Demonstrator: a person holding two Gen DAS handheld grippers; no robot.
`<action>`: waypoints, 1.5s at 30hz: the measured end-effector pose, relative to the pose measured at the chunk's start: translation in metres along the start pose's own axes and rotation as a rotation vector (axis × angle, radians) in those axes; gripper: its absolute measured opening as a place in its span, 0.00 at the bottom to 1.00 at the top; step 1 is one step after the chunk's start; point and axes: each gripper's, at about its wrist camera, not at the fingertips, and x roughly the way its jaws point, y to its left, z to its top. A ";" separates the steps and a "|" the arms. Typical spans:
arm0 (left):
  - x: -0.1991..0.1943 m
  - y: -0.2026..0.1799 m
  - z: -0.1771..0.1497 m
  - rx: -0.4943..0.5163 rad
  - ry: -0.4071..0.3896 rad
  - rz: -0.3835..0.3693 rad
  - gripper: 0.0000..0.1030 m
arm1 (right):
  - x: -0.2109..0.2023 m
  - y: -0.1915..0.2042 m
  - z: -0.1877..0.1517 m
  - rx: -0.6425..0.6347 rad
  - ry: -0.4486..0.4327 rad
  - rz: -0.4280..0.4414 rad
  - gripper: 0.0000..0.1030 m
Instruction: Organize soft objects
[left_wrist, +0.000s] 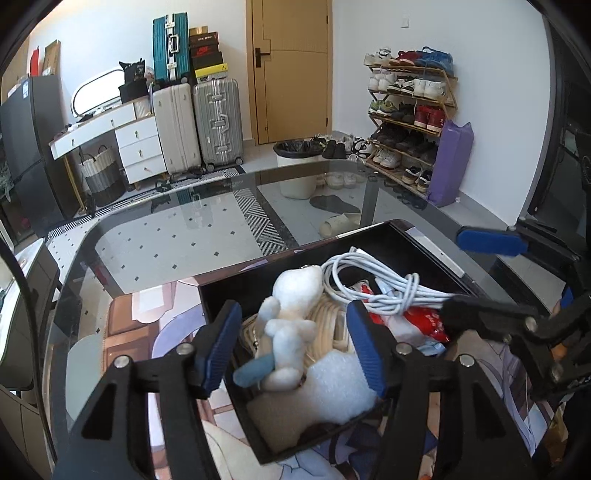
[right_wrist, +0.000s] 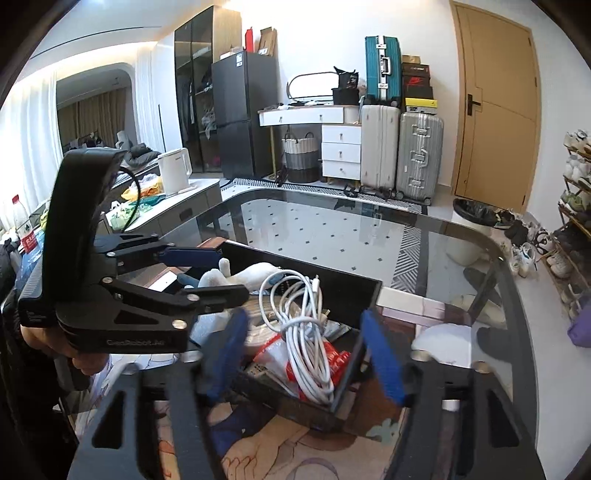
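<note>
We hold left gripper (left_wrist: 291, 343) over black box (left_wrist: 424, 240), fingers spread wide, plush (left_wrist: 291, 325) between them, not pinched yet. Right gripper (right_wrist: 306, 354) also released, hangs above cable (right_wrist: 303, 332) and red packet (right_wrist: 332, 360), grasping nothing.

Plush lies in box on woven coil (left_wrist: 328, 321), next to white foam (left_wrist: 340, 384).

Risks, as we judge:
- Pad may catch cable loop, drag it out with plush.
- Grippers near each other, may collide.
- Light box may slide on glass table (left_wrist: 166, 240).

A white plush toy (left_wrist: 291, 325) lay atop a coiled white cable (left_wrist: 373, 284) and red packet (left_wrist: 424, 321) inside a black rectangular tray (left_wrist: 388, 236).
</note>
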 end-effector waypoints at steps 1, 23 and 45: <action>-0.002 -0.001 -0.001 0.002 -0.002 0.003 0.63 | -0.003 -0.001 -0.001 0.008 -0.011 -0.002 0.90; -0.043 0.015 -0.051 -0.145 -0.125 0.108 1.00 | -0.042 0.020 -0.028 0.042 -0.146 -0.009 0.99; -0.044 0.014 -0.066 -0.155 -0.197 0.128 1.00 | -0.038 0.021 -0.040 0.074 -0.198 -0.010 0.99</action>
